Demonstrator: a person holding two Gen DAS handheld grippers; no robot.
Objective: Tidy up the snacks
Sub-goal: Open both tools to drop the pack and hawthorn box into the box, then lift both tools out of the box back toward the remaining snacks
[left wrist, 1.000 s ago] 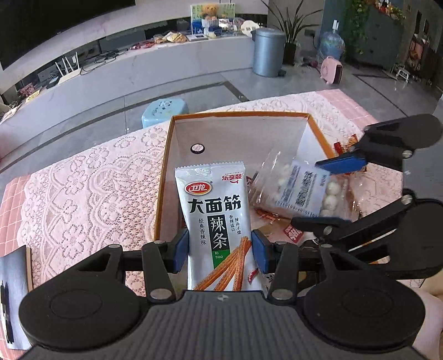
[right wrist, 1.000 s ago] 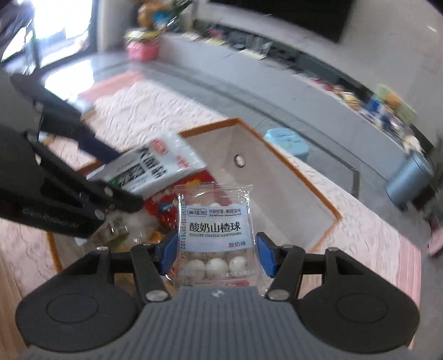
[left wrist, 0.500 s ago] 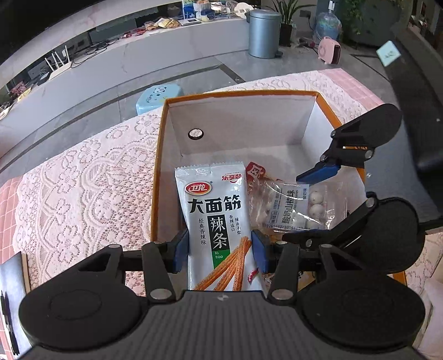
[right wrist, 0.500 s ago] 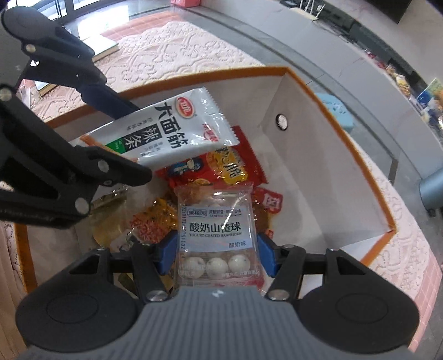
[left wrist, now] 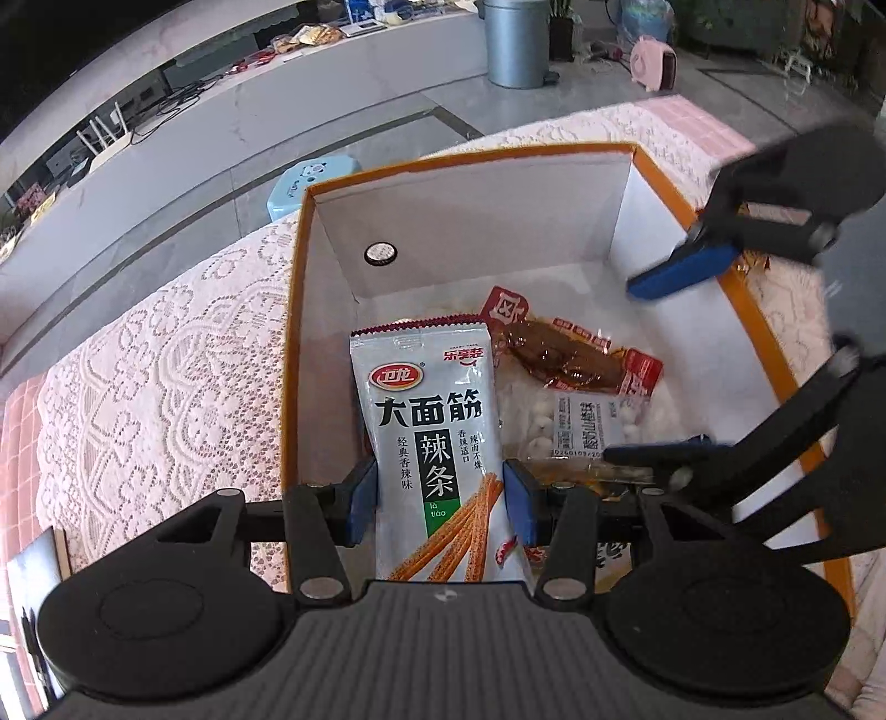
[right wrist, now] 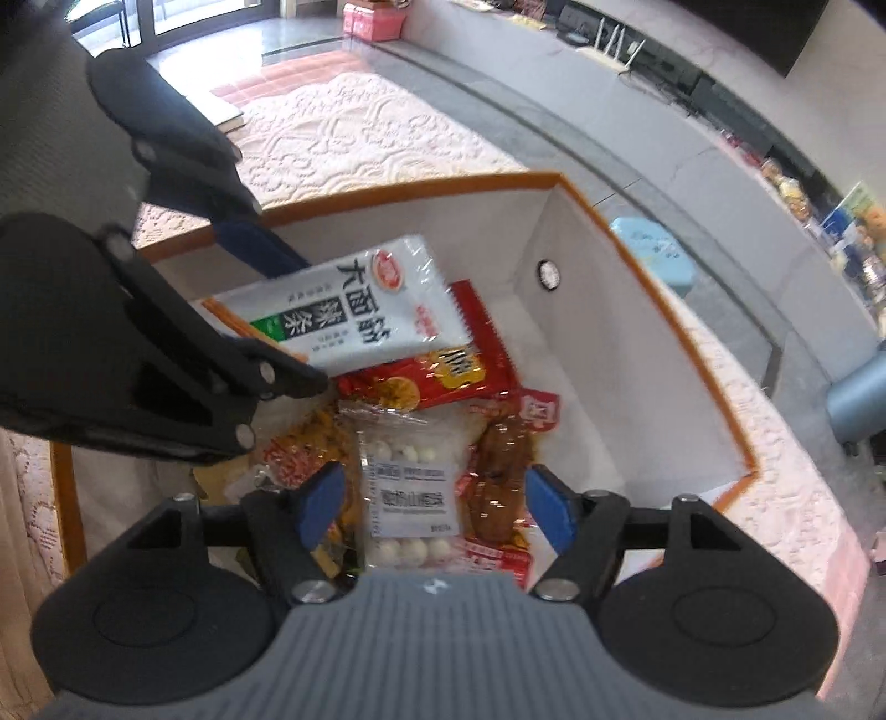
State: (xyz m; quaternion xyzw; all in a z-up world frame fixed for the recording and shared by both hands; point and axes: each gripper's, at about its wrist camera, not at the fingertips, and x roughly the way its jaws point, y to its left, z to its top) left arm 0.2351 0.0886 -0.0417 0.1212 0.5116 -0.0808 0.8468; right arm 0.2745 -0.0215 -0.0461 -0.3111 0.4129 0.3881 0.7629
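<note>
My left gripper (left wrist: pixel 440 507) is shut on a white spicy-strip snack packet (left wrist: pixel 429 443) and holds it over the near left part of the orange-rimmed white box (left wrist: pixel 293 310). The packet also shows in the right wrist view (right wrist: pixel 354 310). My right gripper (right wrist: pixel 434 507) is open above the box. Below it a clear bag of white yogurt hawthorn balls (right wrist: pixel 410 493) lies on the snack pile; it also shows in the left wrist view (left wrist: pixel 581 423). A red packet (right wrist: pixel 459 371) and a brown snack pack (left wrist: pixel 559 360) lie in the box too.
The box stands on a table with a pink lace cloth (left wrist: pixel 155 376). A light blue stool (left wrist: pixel 304 180) stands beyond the table. A book (right wrist: pixel 227 119) lies on the cloth to the left. A grey bin (left wrist: pixel 515 41) stands on the floor far behind.
My right gripper has opened and let go of the hawthorn ball bag, which now lies on the pile in the box. My left gripper still holds its packet, lower over the box.
</note>
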